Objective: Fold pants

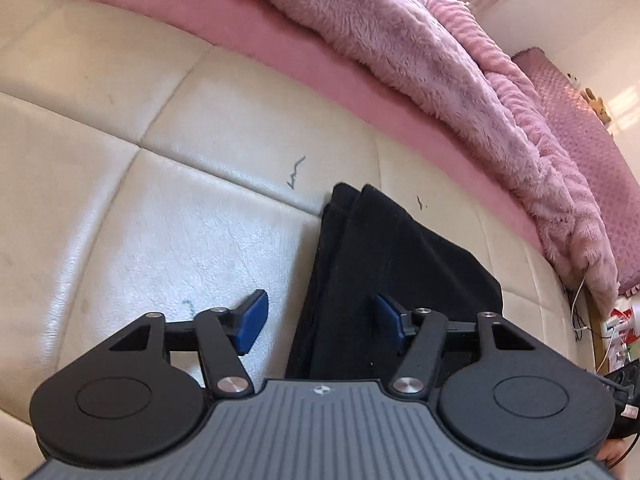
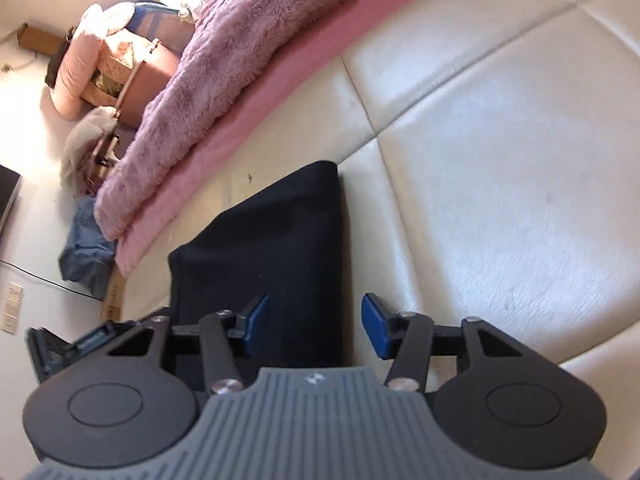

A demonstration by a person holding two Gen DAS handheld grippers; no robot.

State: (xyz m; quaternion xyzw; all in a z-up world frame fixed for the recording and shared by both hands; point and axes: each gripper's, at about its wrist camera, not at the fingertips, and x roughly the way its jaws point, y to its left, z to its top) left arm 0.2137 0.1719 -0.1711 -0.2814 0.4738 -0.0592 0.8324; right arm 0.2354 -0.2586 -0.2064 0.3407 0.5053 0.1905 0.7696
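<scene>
The black pants lie folded into a narrow stack on the cream padded surface. My left gripper is open and empty, hovering over the stack's left edge near its close end. The pants also show in the right wrist view as a smooth folded block. My right gripper is open and empty above the block's right edge, with its blue pads apart. Each view hides the near end of the pants behind the gripper body.
A fluffy pink blanket on a pink mattress edge borders the far side of the cream surface. A pink armchair and a blue cloth heap sit on the floor beyond. Cables hang at the right.
</scene>
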